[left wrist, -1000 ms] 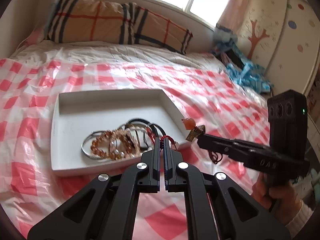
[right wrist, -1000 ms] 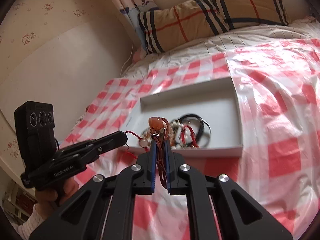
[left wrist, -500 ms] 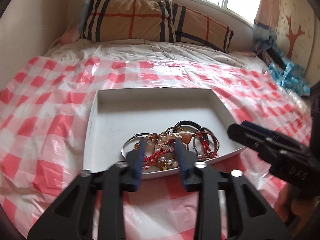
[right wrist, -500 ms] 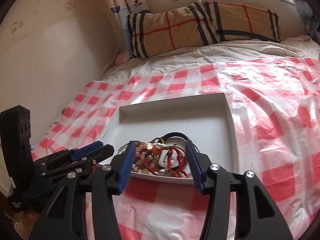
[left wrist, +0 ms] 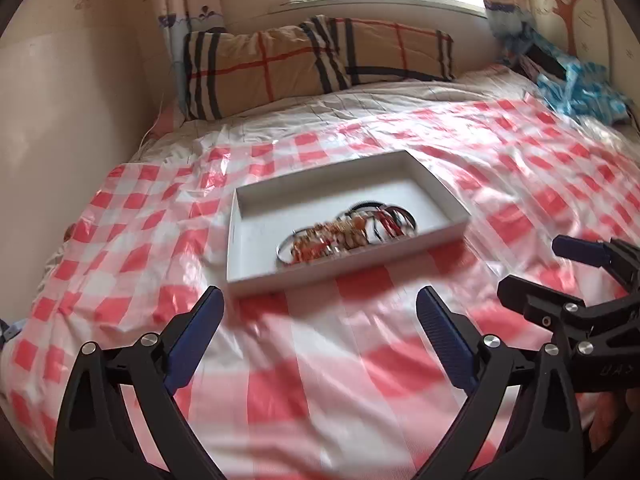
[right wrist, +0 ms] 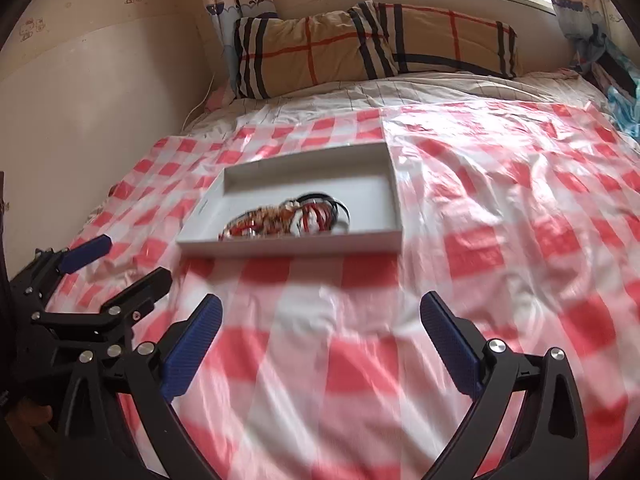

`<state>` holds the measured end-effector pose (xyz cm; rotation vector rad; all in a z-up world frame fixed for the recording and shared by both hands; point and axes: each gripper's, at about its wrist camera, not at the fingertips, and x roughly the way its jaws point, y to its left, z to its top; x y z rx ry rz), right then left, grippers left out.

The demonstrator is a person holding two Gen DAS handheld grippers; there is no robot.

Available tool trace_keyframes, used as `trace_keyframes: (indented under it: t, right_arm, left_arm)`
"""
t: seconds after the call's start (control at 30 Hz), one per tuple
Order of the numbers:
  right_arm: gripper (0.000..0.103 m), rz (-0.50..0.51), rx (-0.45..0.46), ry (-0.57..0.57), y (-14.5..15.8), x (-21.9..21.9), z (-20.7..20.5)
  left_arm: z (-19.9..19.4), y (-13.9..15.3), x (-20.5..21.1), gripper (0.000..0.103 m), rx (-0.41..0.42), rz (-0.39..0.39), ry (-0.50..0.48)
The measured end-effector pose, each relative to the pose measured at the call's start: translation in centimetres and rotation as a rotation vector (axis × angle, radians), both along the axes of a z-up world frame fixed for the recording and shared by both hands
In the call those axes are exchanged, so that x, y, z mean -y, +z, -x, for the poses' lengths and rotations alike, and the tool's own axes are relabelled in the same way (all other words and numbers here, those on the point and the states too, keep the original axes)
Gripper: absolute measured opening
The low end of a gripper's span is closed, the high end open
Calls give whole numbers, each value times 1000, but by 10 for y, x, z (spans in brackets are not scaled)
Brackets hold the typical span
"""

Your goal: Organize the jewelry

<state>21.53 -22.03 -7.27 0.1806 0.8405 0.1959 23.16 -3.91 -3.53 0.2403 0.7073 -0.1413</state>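
A white shallow tray (left wrist: pixel 248 240) (right wrist: pixel 376 168) lies on the red-and-white checked sheet. A tangle of jewelry (left wrist: pixel 344 234) (right wrist: pixel 286 218), bangles, bead bracelets and red cords, lies in its near half. My left gripper (left wrist: pixel 320 312) is open and empty, well short of the tray's near edge. My right gripper (right wrist: pixel 320 320) is open and empty too, also short of the tray. In the left wrist view the right gripper (left wrist: pixel 532 268) shows open at the right. In the right wrist view the left gripper (right wrist: pixel 132 260) shows open at the left.
The checked plastic sheet (left wrist: pixel 360 380) covers a bed. A plaid pillow (left wrist: pixel 312 60) lies against the far wall under a window. The wall (left wrist: pixel 60 140) runs along the left side. Blue cloth (left wrist: pixel 576 88) is heaped at the far right.
Both grippers were shut on jewelry pieces over the tray, then opened and dropped them into it. Both have since pulled back and up from the tray and opened wider.
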Motion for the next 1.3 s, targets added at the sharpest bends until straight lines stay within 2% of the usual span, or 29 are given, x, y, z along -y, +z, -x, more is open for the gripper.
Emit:
trace_keyframes:
  t: [0.23,0.33,0.43,0.6,0.7,0.87,1.17,1.3]
  right_arm:
    - [95,29,20,-26,22,7,88]
    - [96,93,37,-19,30,6,116]
    - [95,129,40,-33,30,13,139]
    - [95,104,56,-63,25,27,167]
    - [96,98,91,-61,27,27,172]
    - [96,98,90,-68,25,26,170]
    - [96,193,112,-35,23,9,172]
    - [96,196,110,-34,23,8,173]
  left_arm:
    - [86,16,2,95,-25,13,-35]
    - [116,21,2,95,-23,5,-52]
    - [137,24,1,95,-27,4,-52]
    - [161,23,-10,95,-34,-2,-36]
    - [169,21,-17,95,-42,-2,-23]
    - [183,16,-31,95,-59,5,-4]
    - [196,-10,-64,95,-106,55,45]
    - [202,-20,-71,95,-98,38,61]
